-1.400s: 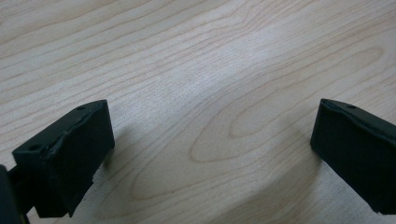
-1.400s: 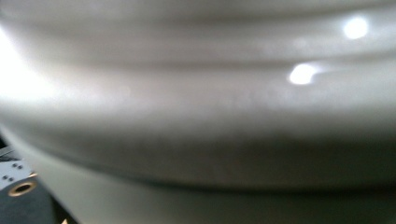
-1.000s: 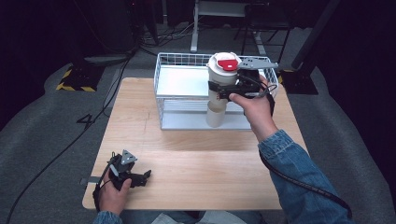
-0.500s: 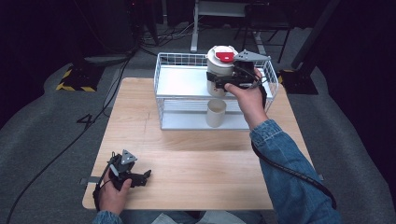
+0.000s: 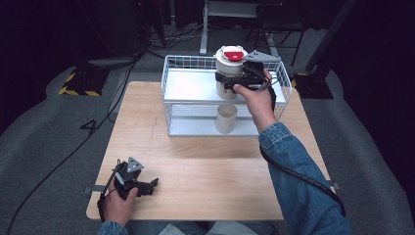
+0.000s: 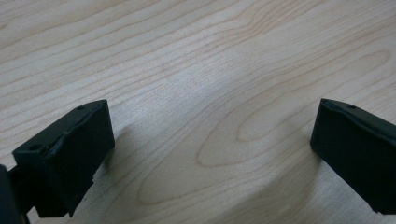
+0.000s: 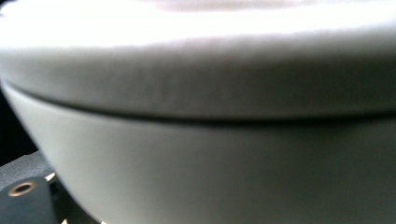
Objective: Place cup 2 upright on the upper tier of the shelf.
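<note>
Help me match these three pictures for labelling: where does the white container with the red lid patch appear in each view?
High view: the white container is at upper centre, above the wire rack's top shelf, with the right gripper shut on it.
Left gripper view: not in it; wooden table lies between the open jaws.
Right gripper view: its white wall and lid rim, very close and blurred.
Shared landmark: the container's lid seam.

The tabletop (image 5: 205,166) is light brown wood with wavy lines. The wire basket (image 5: 188,93) is white. The cup (image 5: 231,73) is white with a red lid. Another cup (image 5: 226,118) is cream. The sleeve (image 5: 298,181) is blue. Both grippers' jaws are black.
</note>
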